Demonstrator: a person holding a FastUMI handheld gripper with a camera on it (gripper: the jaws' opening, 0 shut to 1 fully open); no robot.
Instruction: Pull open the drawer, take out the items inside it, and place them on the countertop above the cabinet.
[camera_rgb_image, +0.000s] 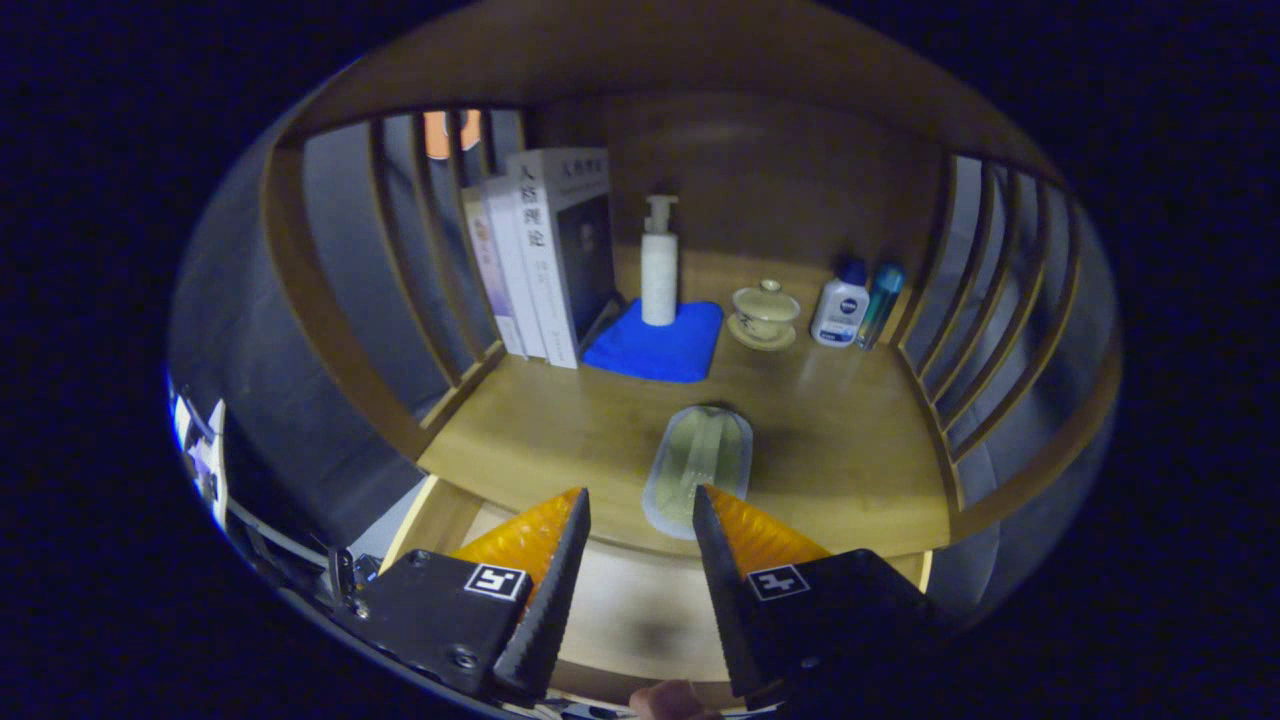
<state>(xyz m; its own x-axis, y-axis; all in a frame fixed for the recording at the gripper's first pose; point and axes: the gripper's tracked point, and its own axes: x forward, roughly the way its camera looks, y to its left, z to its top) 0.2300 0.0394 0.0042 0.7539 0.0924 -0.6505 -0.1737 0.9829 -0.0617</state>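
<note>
Hovering over the pulled-out drawer (640, 610), the gripper (640, 515) is holding its fingers parted with nothing between them. Just ahead of the fingertips, a pale translucent oval item (697, 468) is lying flat on the wooden countertop (850, 450), its near end overhanging the front edge a little. Beyond the fingers, from left to right along the back: upright books (545, 255) are standing against the slatted side, Chinese characters showing on the spines; a white pump bottle (659, 262) is standing on a blue cloth (655, 345); a lidded tea cup (765, 312) is sitting on its saucer; a white bottle with a dark round logo (840, 305) is touching a slim teal bottle (880, 300). Drawer contents are too dim to tell.
</note>
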